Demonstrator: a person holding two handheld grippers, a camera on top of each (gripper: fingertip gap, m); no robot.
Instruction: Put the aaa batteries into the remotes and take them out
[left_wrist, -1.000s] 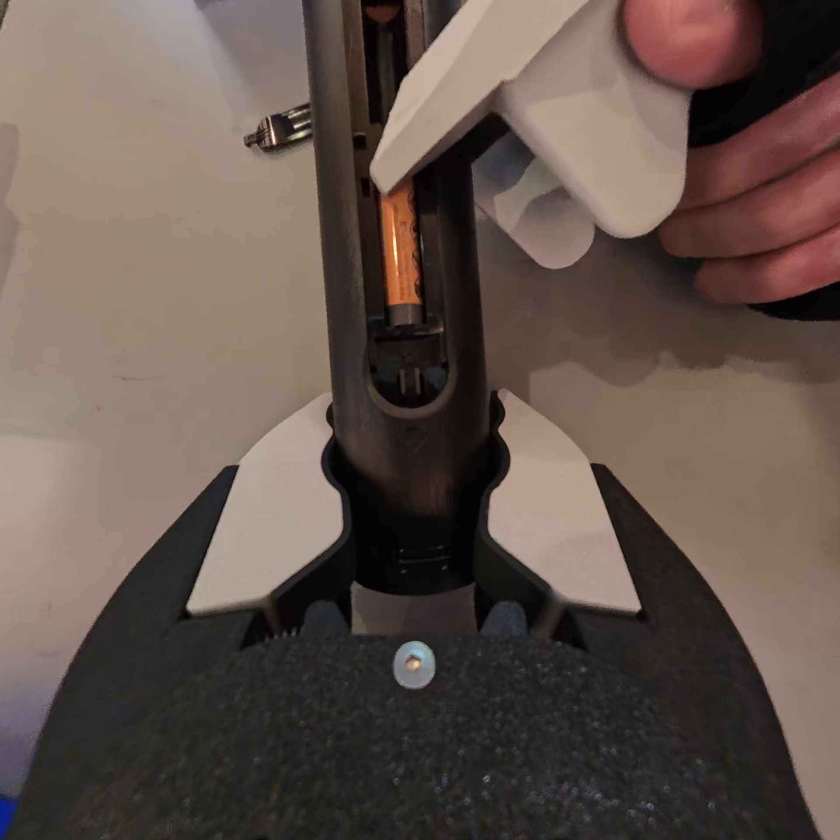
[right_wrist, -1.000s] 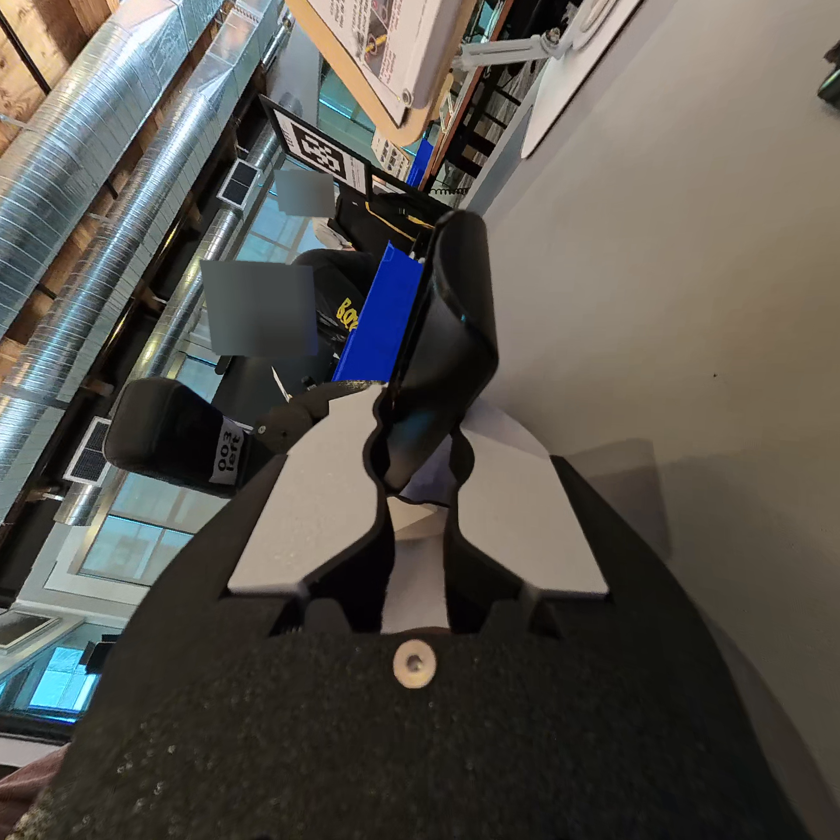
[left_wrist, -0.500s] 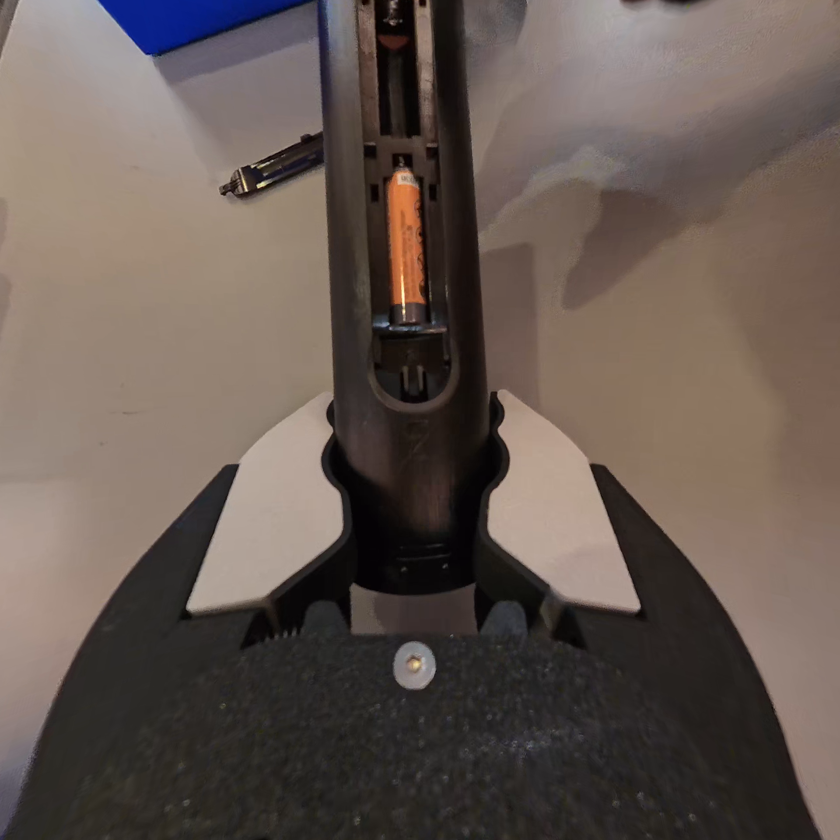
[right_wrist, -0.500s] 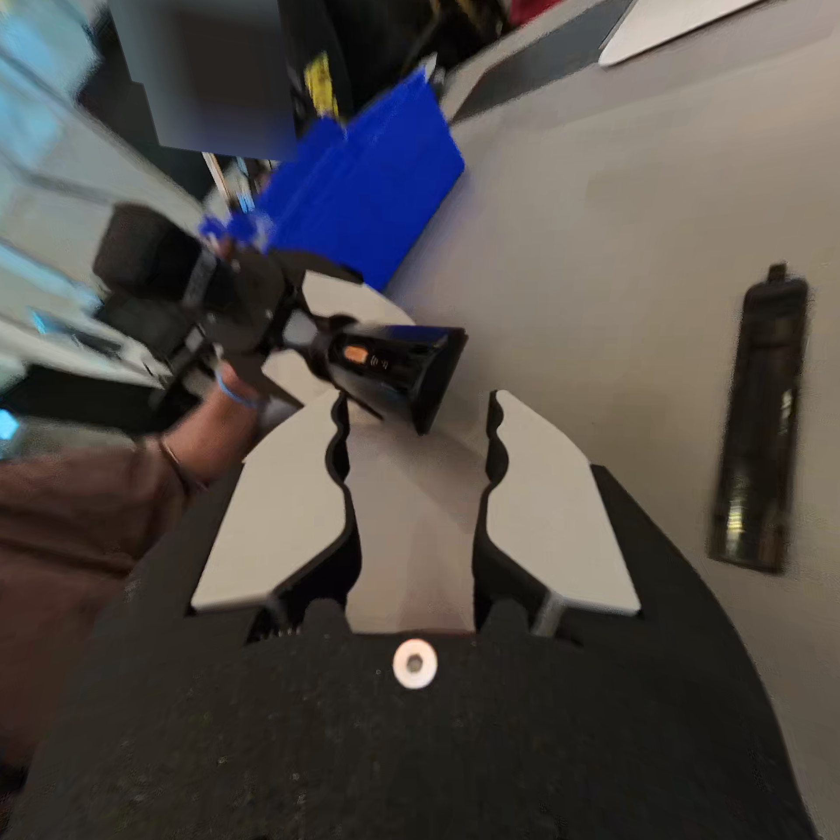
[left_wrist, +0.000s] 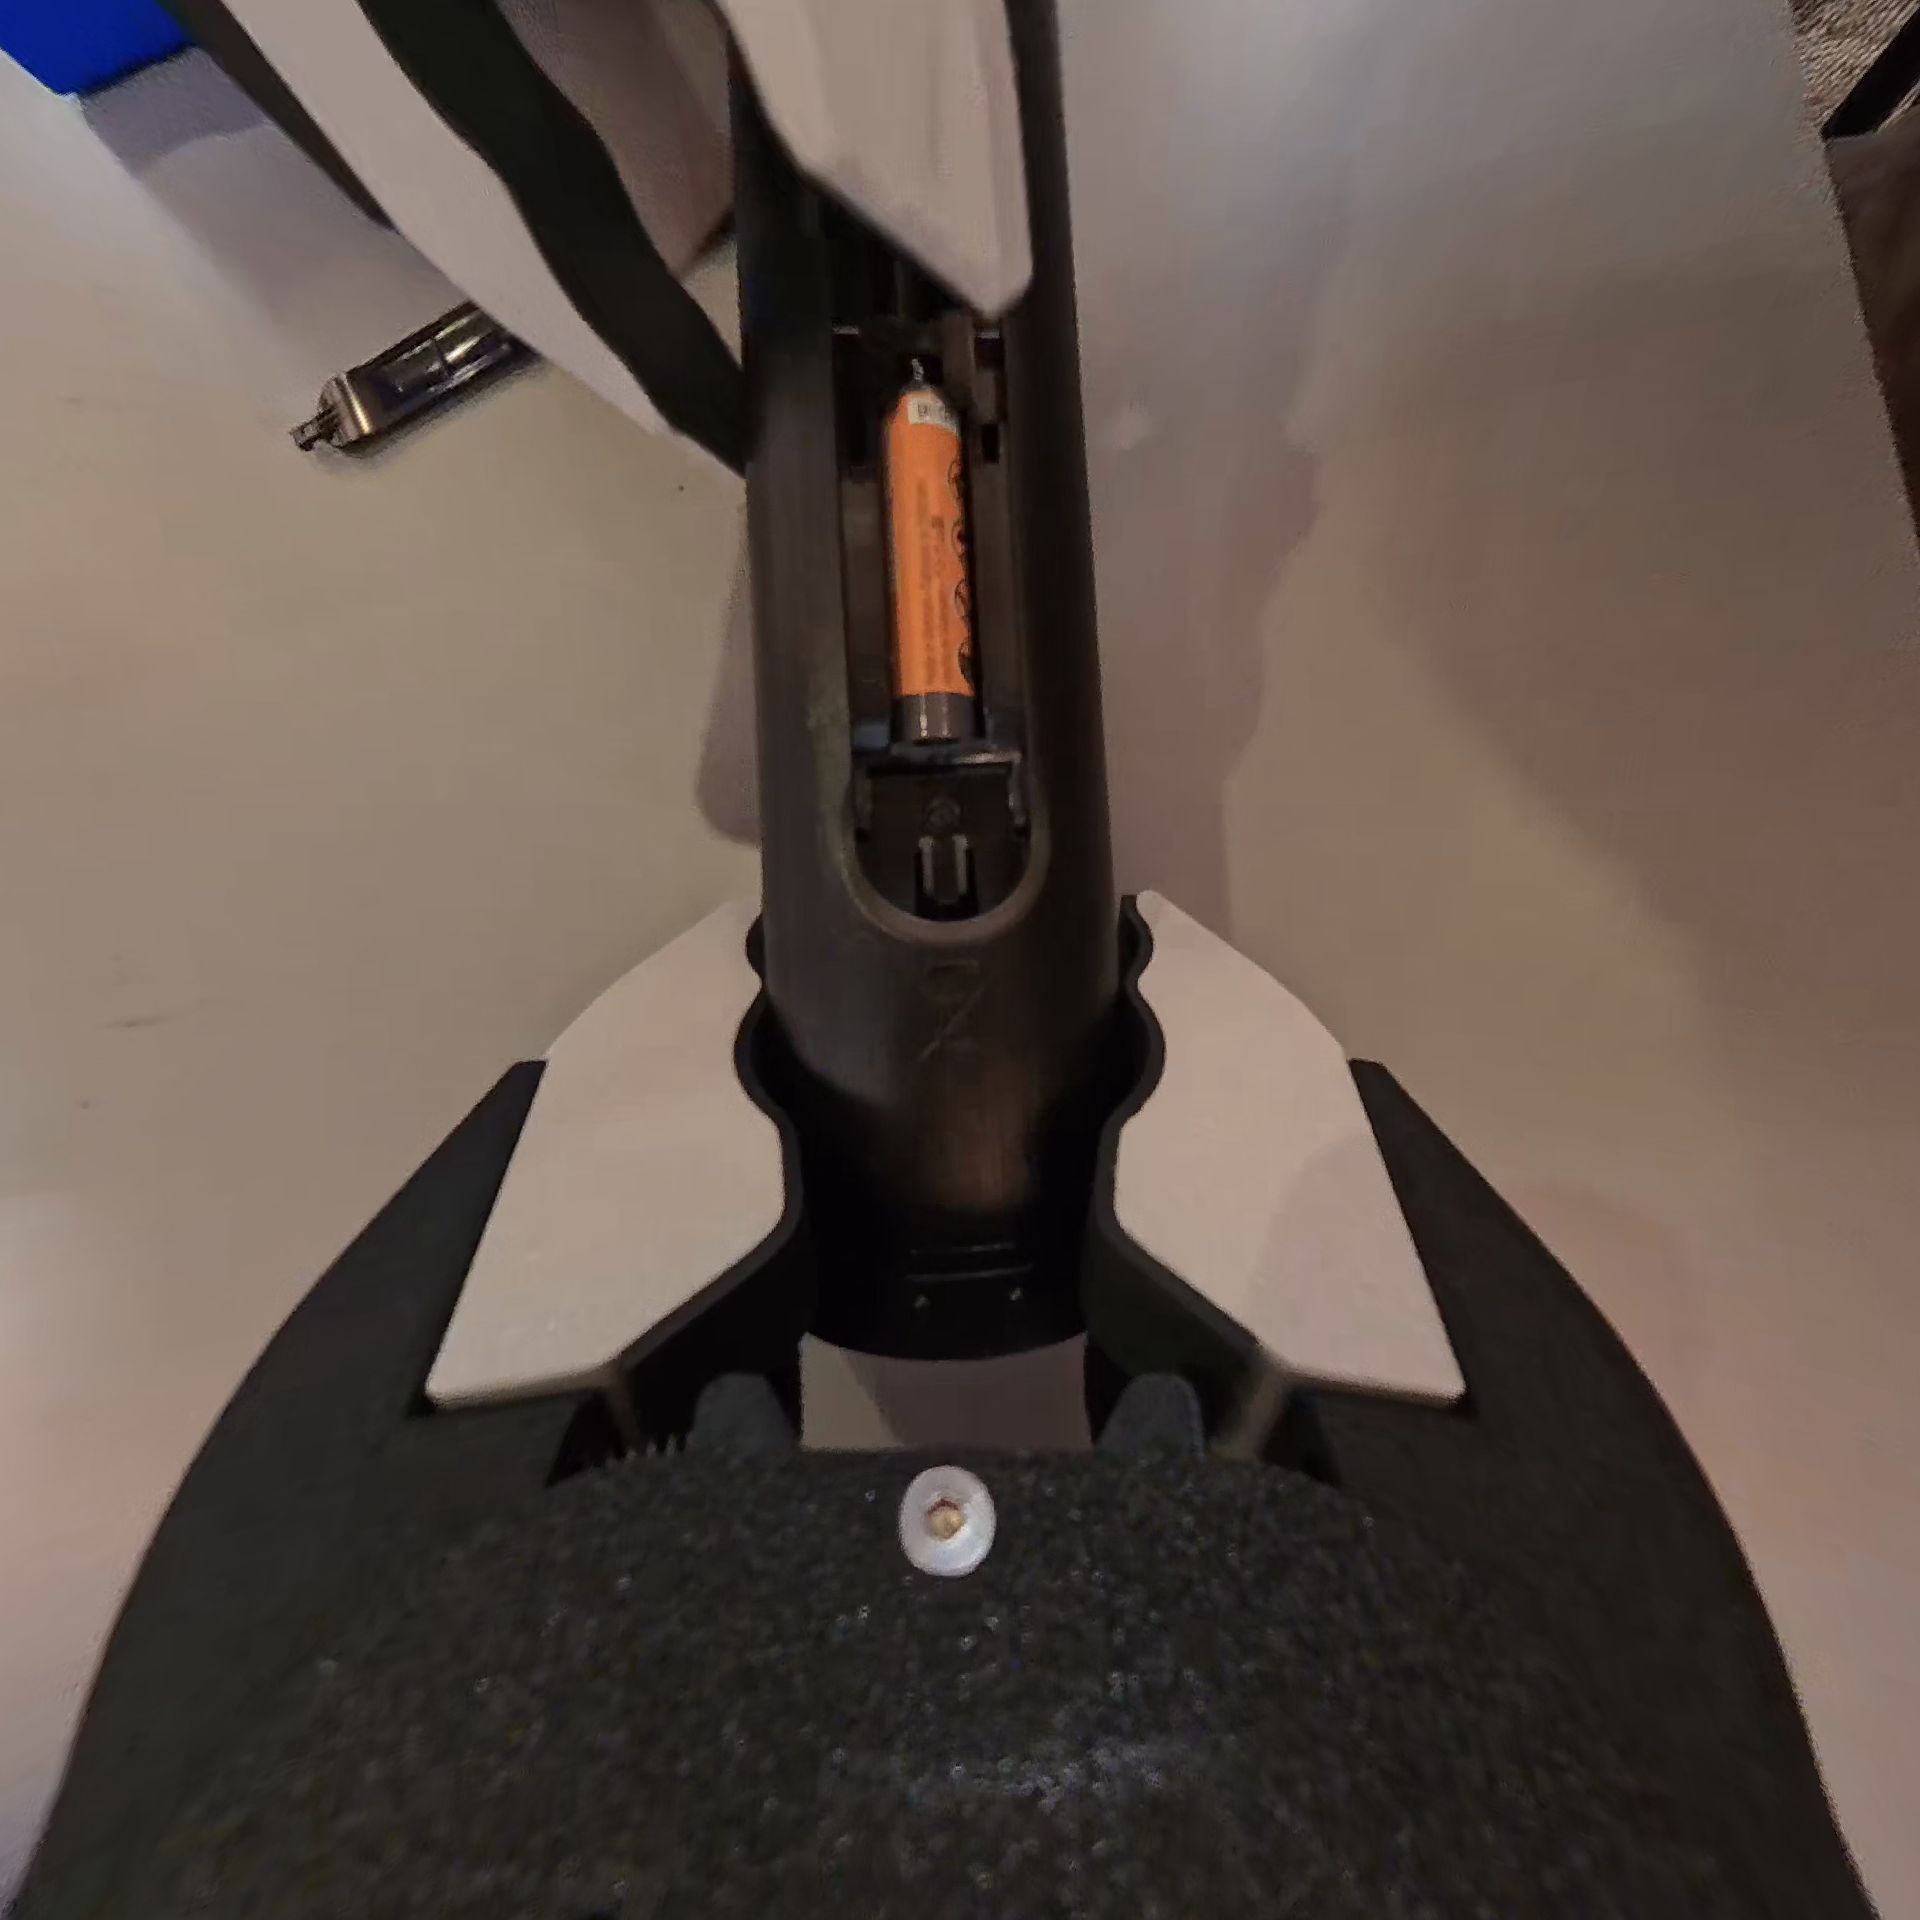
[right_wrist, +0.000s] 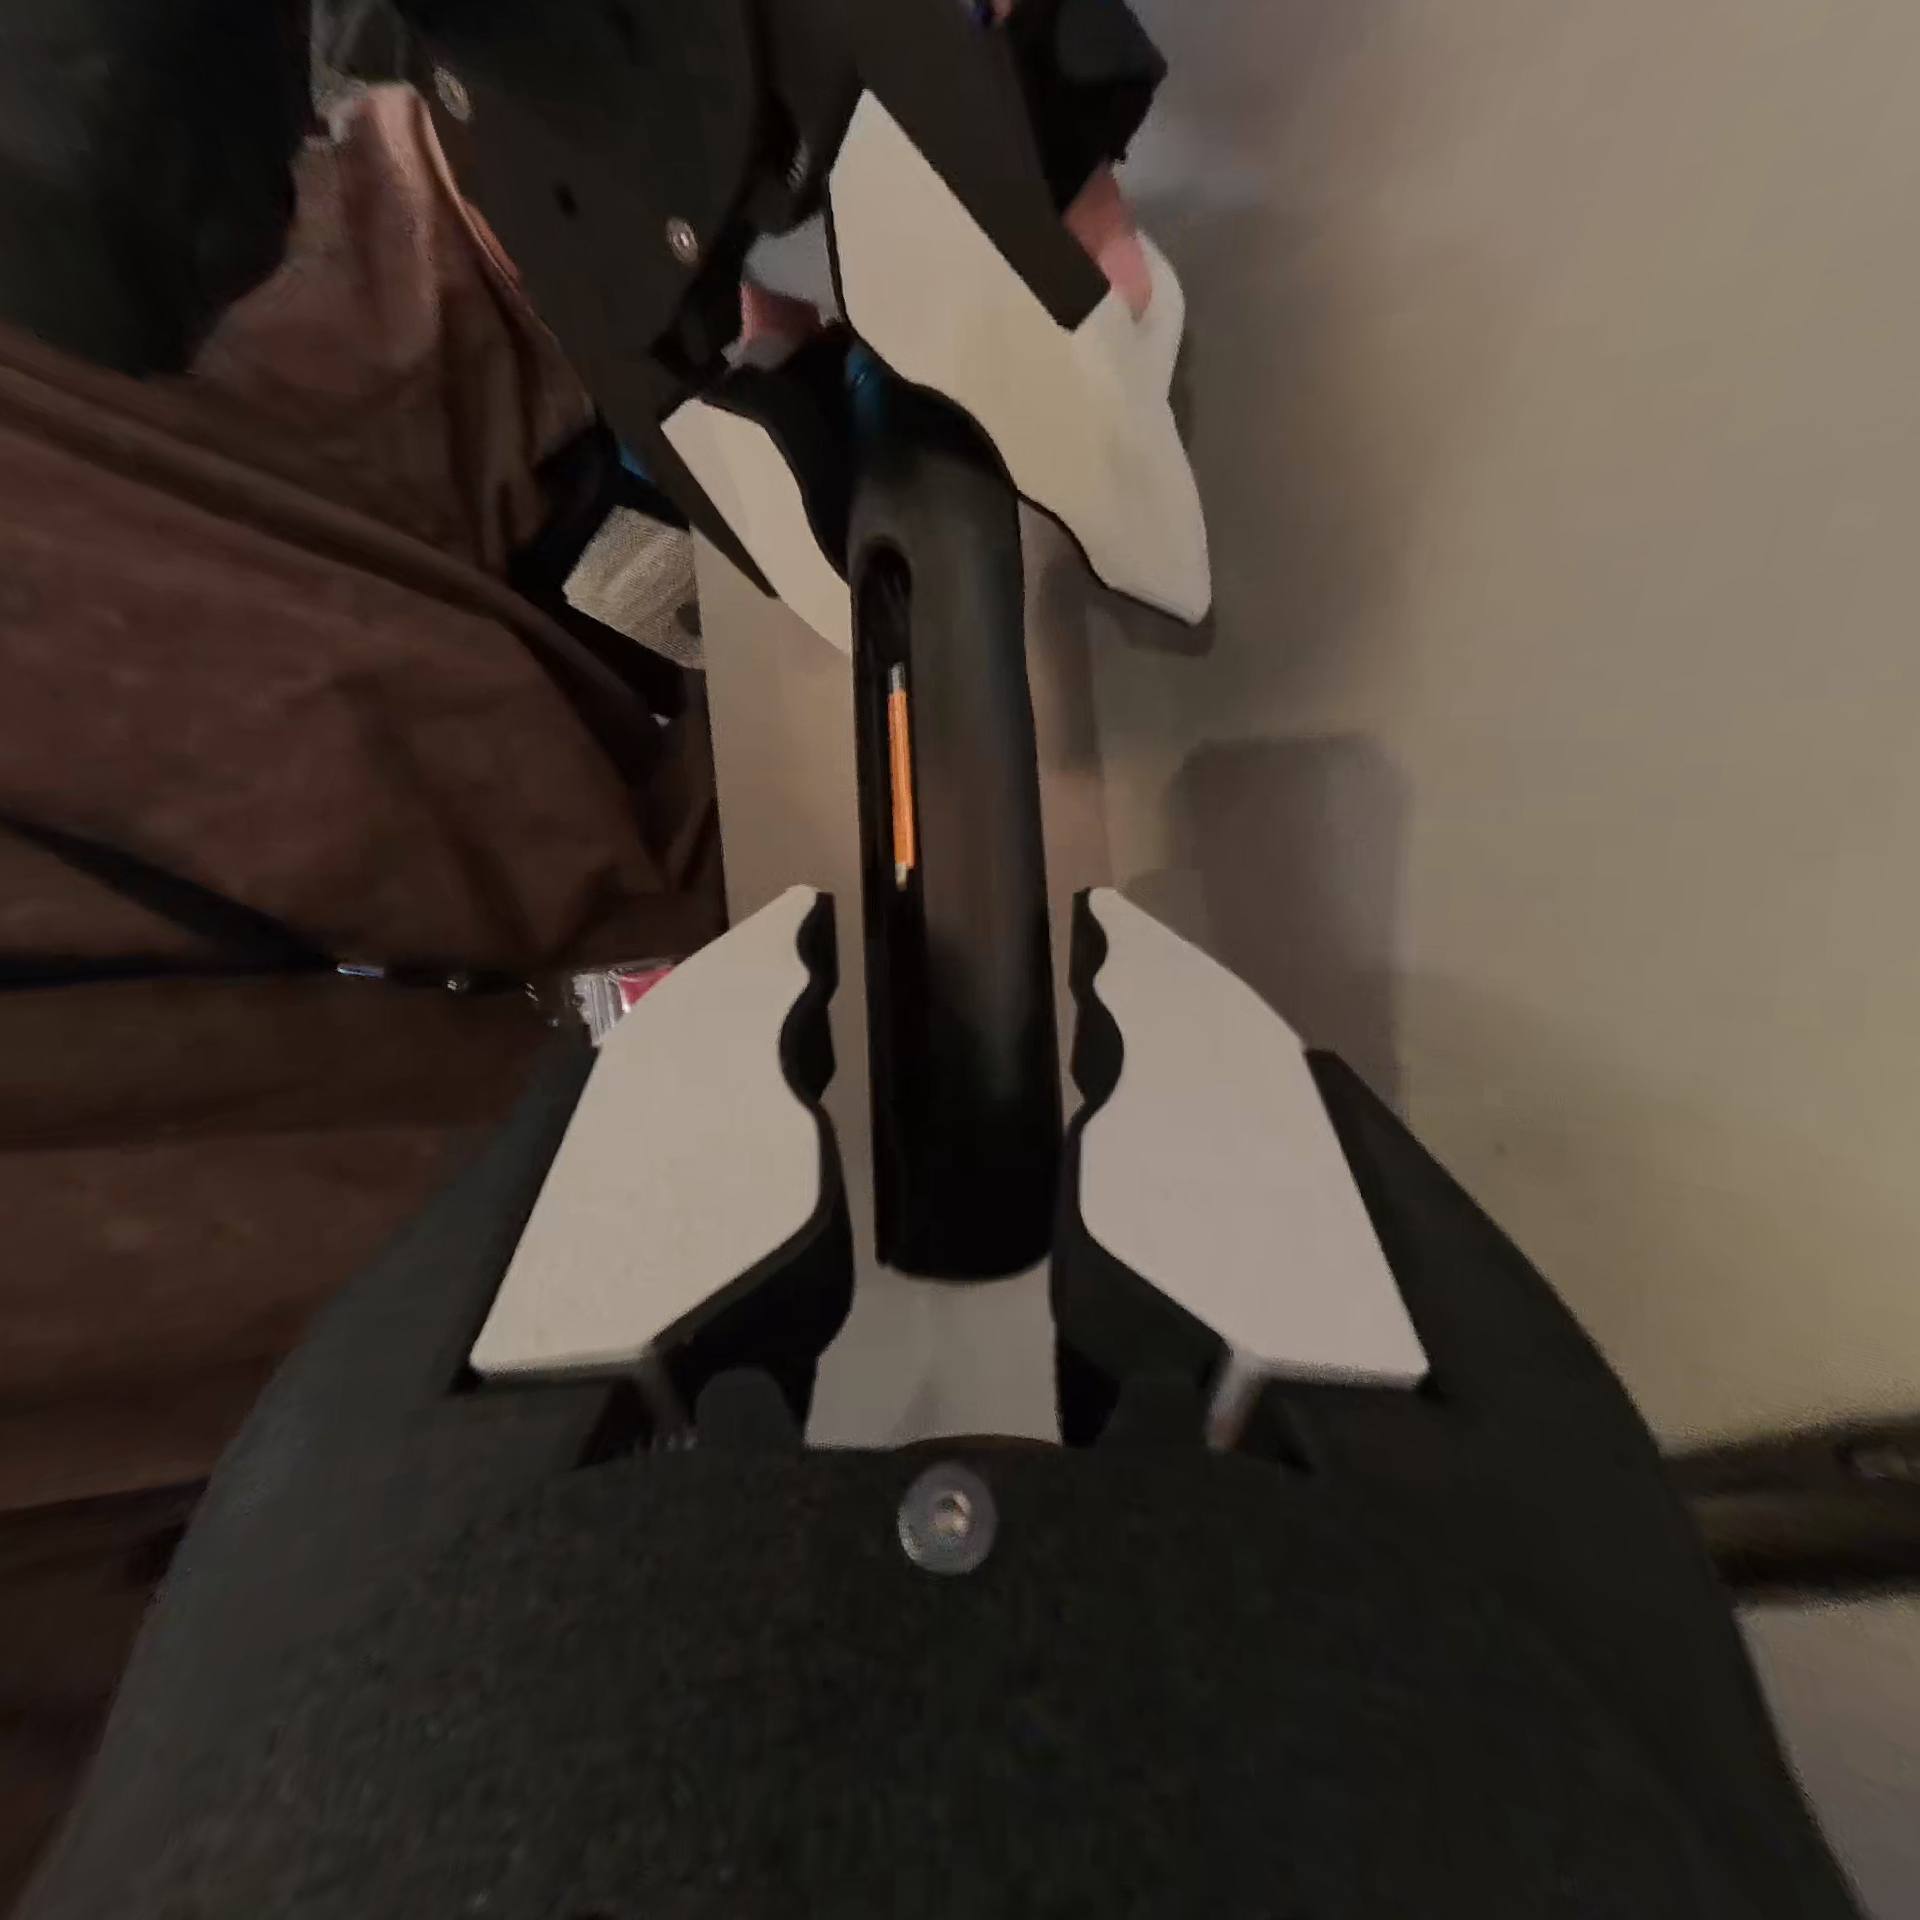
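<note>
My left gripper (left_wrist: 943, 914) is shut on the near end of a black remote (left_wrist: 914, 1091) that points away from it. The remote's battery bay is open, with one orange AAA battery (left_wrist: 928, 561) lying in it. My right gripper (right_wrist: 953, 904) is open. Its white fingers (right_wrist: 707, 1122) stand on either side of the remote's other end (right_wrist: 956, 1039) with narrow gaps. In the right wrist view a sliver of the battery (right_wrist: 899, 774) shows, and the left gripper (right_wrist: 925, 447) grips the far end. The right gripper's fingers (left_wrist: 914, 135) hide the top of the bay.
A dark, narrow object (left_wrist: 405, 379) lies on the pale table (left_wrist: 312, 727) to the left of the remote. Another dark, blurred object (right_wrist: 1818, 1496) lies at the right edge of the right wrist view. A person's brown sleeve (right_wrist: 312, 727) fills its left side. A blue object (left_wrist: 83, 42) sits at the far left. There is about 7 cm between the tips of the two grippers.
My right gripper let go of a black cover, which then lay on the table. It swung round and now straddles the remote's far end, open. The left gripper keeps its hold on the remote.
</note>
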